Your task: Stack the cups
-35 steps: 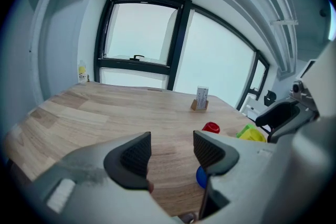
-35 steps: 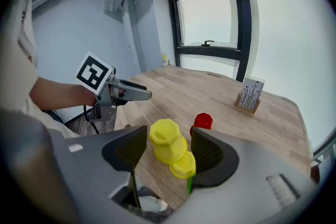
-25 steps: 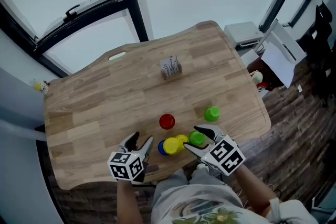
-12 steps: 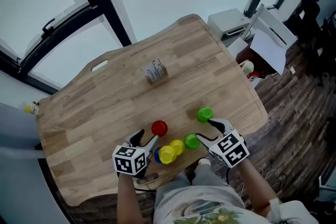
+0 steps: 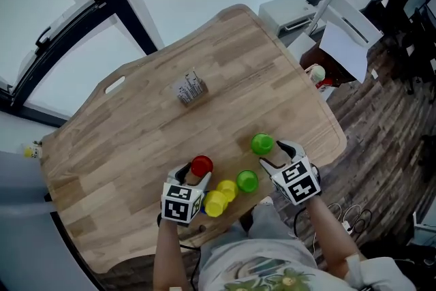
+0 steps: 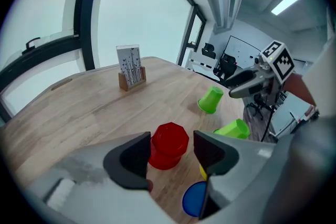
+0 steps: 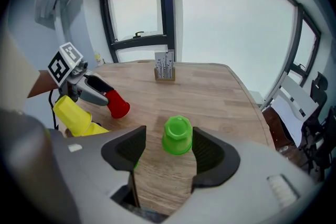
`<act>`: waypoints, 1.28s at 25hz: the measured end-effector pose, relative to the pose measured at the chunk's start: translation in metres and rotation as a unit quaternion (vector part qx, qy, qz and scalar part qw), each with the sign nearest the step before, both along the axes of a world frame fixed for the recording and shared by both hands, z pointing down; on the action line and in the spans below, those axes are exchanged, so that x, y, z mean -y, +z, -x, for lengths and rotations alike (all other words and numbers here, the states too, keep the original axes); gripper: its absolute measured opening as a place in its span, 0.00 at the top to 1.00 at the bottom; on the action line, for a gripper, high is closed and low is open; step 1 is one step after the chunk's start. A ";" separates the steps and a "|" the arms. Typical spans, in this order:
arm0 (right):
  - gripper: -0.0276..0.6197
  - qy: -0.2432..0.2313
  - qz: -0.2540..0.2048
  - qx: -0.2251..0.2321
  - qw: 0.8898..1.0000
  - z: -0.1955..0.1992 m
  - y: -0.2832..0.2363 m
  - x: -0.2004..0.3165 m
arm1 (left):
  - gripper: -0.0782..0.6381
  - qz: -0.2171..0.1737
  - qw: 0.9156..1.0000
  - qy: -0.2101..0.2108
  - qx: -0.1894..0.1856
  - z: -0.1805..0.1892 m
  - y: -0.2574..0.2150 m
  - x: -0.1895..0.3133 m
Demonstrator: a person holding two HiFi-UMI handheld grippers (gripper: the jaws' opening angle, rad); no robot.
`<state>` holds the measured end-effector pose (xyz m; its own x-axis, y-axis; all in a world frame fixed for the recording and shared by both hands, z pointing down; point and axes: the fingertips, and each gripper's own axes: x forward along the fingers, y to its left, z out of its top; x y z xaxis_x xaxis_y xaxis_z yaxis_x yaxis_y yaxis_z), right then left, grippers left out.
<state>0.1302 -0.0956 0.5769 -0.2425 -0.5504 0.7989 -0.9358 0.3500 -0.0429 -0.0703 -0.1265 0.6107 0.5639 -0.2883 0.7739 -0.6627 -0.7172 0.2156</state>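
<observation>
Beside the red cup (image 6: 168, 145), a blue cup (image 6: 195, 199) sits half hidden behind the left gripper's (image 6: 170, 152) spread fingers (image 6: 212, 152); the right gripper's (image 7: 168, 147) gape likewise.

Wooden table (image 5: 136, 126) — black-framed windows (image 5: 34, 10)

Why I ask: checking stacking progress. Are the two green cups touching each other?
Apart. The head view shows bare table between the far green cup and the near green cup; the left gripper view agrees.

Smooth and matt, this light wooden plank bench (image 5: 136, 126); red faceted plastic cup (image 6: 168, 145) shines softly; bright green plastic cup (image 7: 177, 135) smooth, semi-gloss.
</observation>
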 end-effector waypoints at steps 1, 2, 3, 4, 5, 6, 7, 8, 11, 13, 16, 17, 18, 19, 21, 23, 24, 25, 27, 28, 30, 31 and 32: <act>0.52 0.002 0.001 -0.001 1.000 -0.001 0.002 0.002 | 0.52 -0.003 1.000 0.005 0.005 -0.001 0.002 0.000; 0.52 0.003 0.003 -0.002 1.000 -0.002 0.005 0.003 | 0.52 -0.005 1.000 0.009 0.011 -0.002 0.003 0.000; 0.52 0.003 0.005 -0.003 1.000 -0.003 0.008 0.004 | 0.52 -0.007 1.000 0.014 0.016 -0.003 0.005 -0.001; 0.52 0.003 0.008 -0.004 1.000 -0.003 0.011 0.005 | 0.52 -0.009 1.000 0.018 0.021 -0.003 0.007 -0.001; 0.52 0.003 0.009 -0.004 1.000 -0.002 0.013 0.006 | 0.52 -0.009 0.999 0.021 0.024 -0.003 0.008 -0.002; 0.52 0.002 0.011 -0.005 1.000 -0.002 0.015 0.007 | 0.52 -0.008 0.999 0.023 0.025 -0.003 0.009 -0.002; 0.52 0.002 0.012 -0.006 1.000 -0.002 0.017 0.008 | 0.52 -0.007 0.999 0.023 0.027 -0.003 0.010 -0.002; 0.52 0.001 0.012 -0.009 1.000 -0.002 0.020 0.009 | 0.52 -0.008 0.999 0.023 0.028 -0.002 0.011 -0.002; 0.52 0.004 0.016 -0.019 1.000 -0.003 0.026 0.011 | 0.56 -0.018 0.999 0.018 0.032 -0.001 0.010 0.000; 0.52 0.004 0.018 -0.023 1.000 -0.004 0.030 0.013 | 0.56 -0.023 0.999 0.016 0.030 -0.001 0.008 0.001; 0.52 -0.004 0.022 -0.022 1.000 -0.003 0.038 0.015 | 0.56 -0.028 0.999 0.002 0.022 0.001 0.003 0.005; 0.52 -0.006 0.023 -0.021 0.999 -0.003 0.039 0.016 | 0.56 -0.029 0.999 -0.004 0.020 0.002 0.001 0.007; 0.54 -0.008 0.023 -0.022 0.999 -0.003 0.039 0.017 | 0.56 -0.031 0.999 -0.012 0.017 0.004 -0.002 0.010; 0.57 -0.009 0.023 -0.023 0.999 -0.003 0.039 0.018 | 0.56 -0.032 0.999 -0.020 0.013 0.006 -0.005 0.012; 0.62 -0.012 0.022 -0.026 0.999 -0.004 0.039 0.018 | 0.56 -0.033 0.999 -0.038 0.008 0.012 -0.010 0.016; 0.62 -0.016 0.020 -0.026 0.999 -0.004 0.036 0.017 | 0.56 -0.041 0.998 -0.055 0.007 0.020 -0.016 0.019; 0.62 -0.018 0.017 -0.025 0.999 -0.003 0.034 0.017 | 0.56 -0.046 0.997 -0.064 0.009 0.026 -0.019 0.020; 0.62 -0.019 0.013 -0.024 0.999 -0.003 0.031 0.017 | 0.56 -0.051 0.996 -0.073 0.011 0.031 -0.022 0.020; 0.62 -0.023 0.004 -0.023 0.999 -0.003 0.022 0.018 | 0.56 -0.057 0.994 -0.093 0.012 0.042 -0.029 0.020; 0.62 -0.026 -0.002 -0.023 0.999 -0.004 0.017 0.018 | 0.56 -0.060 0.993 -0.104 0.013 0.048 -0.033 0.018; 0.62 -0.033 -0.015 -0.023 0.999 -0.004 0.003 0.018 | 0.56 -0.067 0.990 -0.126 0.013 0.059 -0.041 0.012; 0.62 -0.037 -0.023 -0.023 0.999 -0.004 -0.003 0.017 | 0.56 -0.070 0.988 -0.137 0.011 0.065 -0.045 0.008; 0.62 -0.041 -0.031 -0.023 0.998 -0.003 -0.009 0.016 | 0.56 -0.073 0.986 -0.150 0.008 0.071 -0.049 0.004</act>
<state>0.1329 -0.1120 0.5674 -0.2536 -0.5790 0.7749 -0.9040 0.4268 0.0231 -0.1415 -0.1307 0.5614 0.4240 -0.5490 0.7203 -0.8525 -0.5104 0.1128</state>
